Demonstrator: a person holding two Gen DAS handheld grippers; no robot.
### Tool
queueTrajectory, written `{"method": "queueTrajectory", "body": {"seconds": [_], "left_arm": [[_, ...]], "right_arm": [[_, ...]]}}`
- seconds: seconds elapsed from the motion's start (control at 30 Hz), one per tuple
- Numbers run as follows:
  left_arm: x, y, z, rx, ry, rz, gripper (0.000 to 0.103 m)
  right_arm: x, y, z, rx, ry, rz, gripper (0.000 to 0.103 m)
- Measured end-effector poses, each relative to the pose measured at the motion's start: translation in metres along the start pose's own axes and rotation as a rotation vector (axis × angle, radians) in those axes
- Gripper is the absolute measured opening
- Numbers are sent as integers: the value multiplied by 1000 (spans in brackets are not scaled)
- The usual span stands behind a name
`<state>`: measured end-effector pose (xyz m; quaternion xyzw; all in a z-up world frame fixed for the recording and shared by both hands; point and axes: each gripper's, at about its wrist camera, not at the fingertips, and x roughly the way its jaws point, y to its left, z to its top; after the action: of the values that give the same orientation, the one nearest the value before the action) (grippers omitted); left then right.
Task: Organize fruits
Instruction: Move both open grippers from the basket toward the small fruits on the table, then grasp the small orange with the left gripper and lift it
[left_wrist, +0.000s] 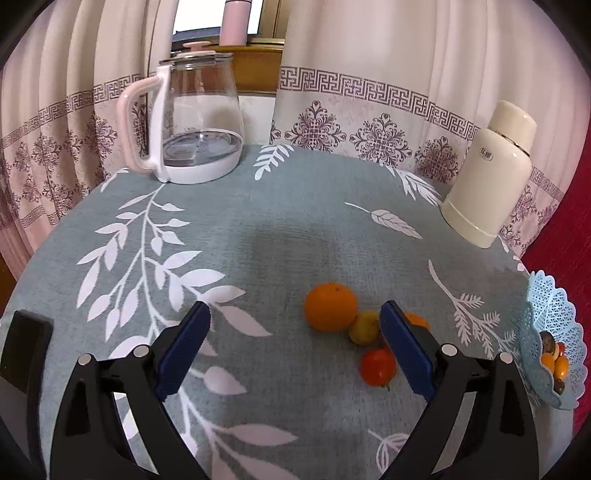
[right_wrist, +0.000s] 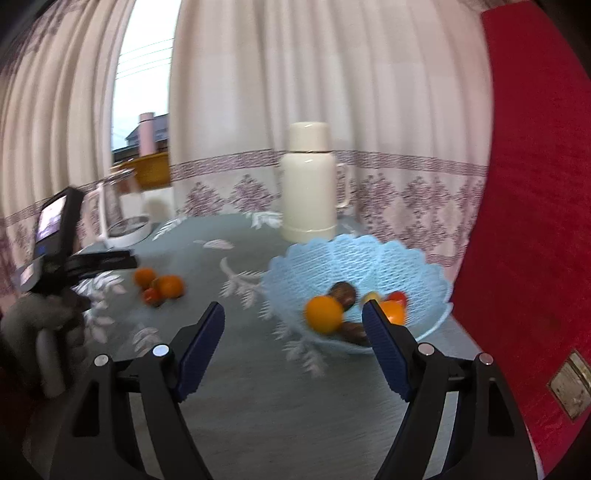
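Though blurred in the right view, shows a blue basket (right_wrist: 424, 266) on the table (left_wrist: 295, 221), near its right edge. Holds fruit inside: one round orange (right_wrist: 323, 314), two brown ones (right_wrist: 343, 291), one small yellow one (right_wrist: 371, 296), one red one (right_wrist: 398, 295), and one more orange bit half hidden behind a finger. About six in all; hard to count for sure.

Leaves four fruits out on the cloth, bunched close together: a big orange (left_wrist: 330, 306), a yellow-green fruit (left_wrist: 364, 326) touching it, a red tomato (left_wrist: 377, 367), and a second small orange (left_wrist: 417, 320) partly hidden.

Also shows one glass kettle (left_wrist: 199, 122) and one cream flask (left_wrist: 487, 173) at the back; cannot tell what is in them.

Left gripper (left_wrist: 294, 312): fingers wide apart, holding nothing, near the four loose fruits. Right gripper (right_wrist: 292, 310): wide apart too, holding nothing, near the basket.
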<state>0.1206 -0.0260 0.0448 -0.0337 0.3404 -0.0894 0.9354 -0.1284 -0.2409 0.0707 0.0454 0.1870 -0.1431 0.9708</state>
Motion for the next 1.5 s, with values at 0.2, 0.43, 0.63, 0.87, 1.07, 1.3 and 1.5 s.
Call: {"method": "queueTrajectory", "body": {"seconds": [0.2, 0.43, 0.63, 0.87, 1.07, 1.3, 1.5], "left_arm": [[15, -7, 7, 10, 30, -5, 94], [40, -8, 8, 11, 91, -10, 87], [57, -4, 8, -16, 134, -27, 76], [54, -7, 7, -4, 123, -90, 54], [50, -4, 4, -16, 115, -174, 40], [34, 3, 5, -30, 59, -174, 40], [16, 15, 14, -46, -16, -121, 40]], "right_arm": [[3, 12, -6, -31, 30, 38, 77], [4, 14, -9, -39, 45, 49, 77], [6, 16, -9, -48, 51, 53, 77], [8, 17, -10, -54, 60, 48, 77], [8, 17, -9, -57, 63, 41, 77], [8, 28, -7, -99, 66, 51, 77], [22, 40, 2, -90, 113, 142, 77]]}}
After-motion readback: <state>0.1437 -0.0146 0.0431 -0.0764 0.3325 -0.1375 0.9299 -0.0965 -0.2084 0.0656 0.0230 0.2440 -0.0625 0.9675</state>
